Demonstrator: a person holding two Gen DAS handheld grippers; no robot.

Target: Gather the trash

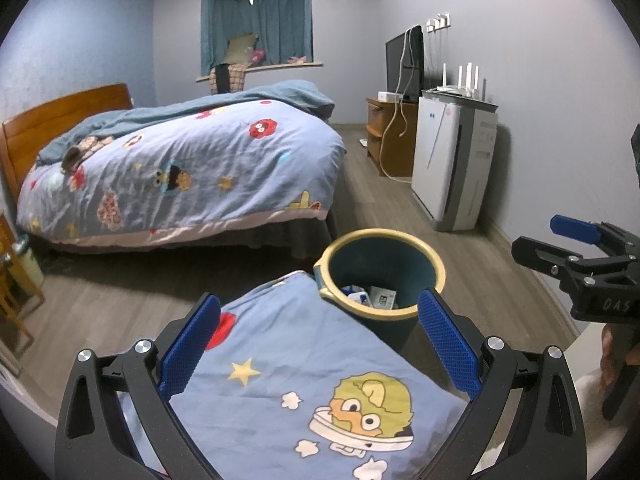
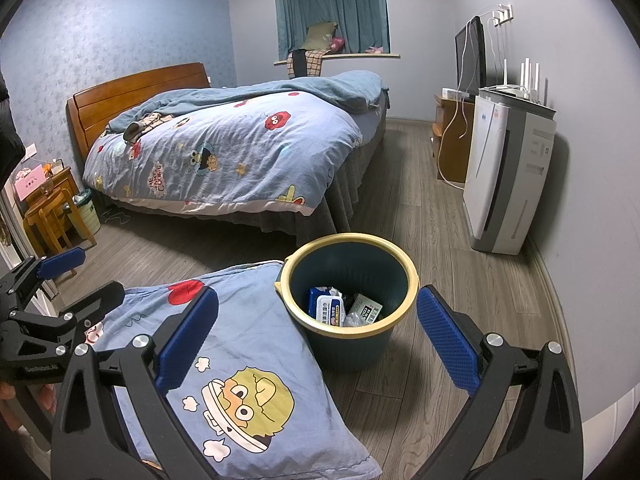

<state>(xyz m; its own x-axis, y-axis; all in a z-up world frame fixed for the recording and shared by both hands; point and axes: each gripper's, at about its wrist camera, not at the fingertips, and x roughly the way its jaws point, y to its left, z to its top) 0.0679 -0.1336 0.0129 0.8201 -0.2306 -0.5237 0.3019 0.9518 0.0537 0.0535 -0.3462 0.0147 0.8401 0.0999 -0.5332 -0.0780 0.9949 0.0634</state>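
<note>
A dark teal bin (image 2: pixel 348 237) with a yellow rim stands on the wood floor. Inside it lie a blue-and-white wipes pack (image 2: pixel 330 309), a small green-and-white box (image 2: pixel 366 307) and clear wrapping. In the left wrist view the bin (image 1: pixel 384 233) is just ahead, its near edge hidden by a cartoon-print pillow (image 1: pixel 304 360). My left gripper (image 1: pixel 320 344) hangs open above that pillow, holding nothing. My right gripper (image 2: pixel 318 340) is open and empty, above the pillow (image 2: pixel 248 320) and the bin's near rim. Each gripper shows in the other's view: right (image 1: pixel 534 236), left (image 2: pixel 100 274).
A bed (image 2: pixel 224 160) with a blue cartoon duvet fills the middle of the room. A white air purifier (image 2: pixel 504 176), a TV (image 2: pixel 472 56) and a wooden cabinet (image 2: pixel 448 144) line the right wall. A wooden stool (image 2: pixel 48 220) and a small pale bin (image 2: pixel 86 212) stand at far left.
</note>
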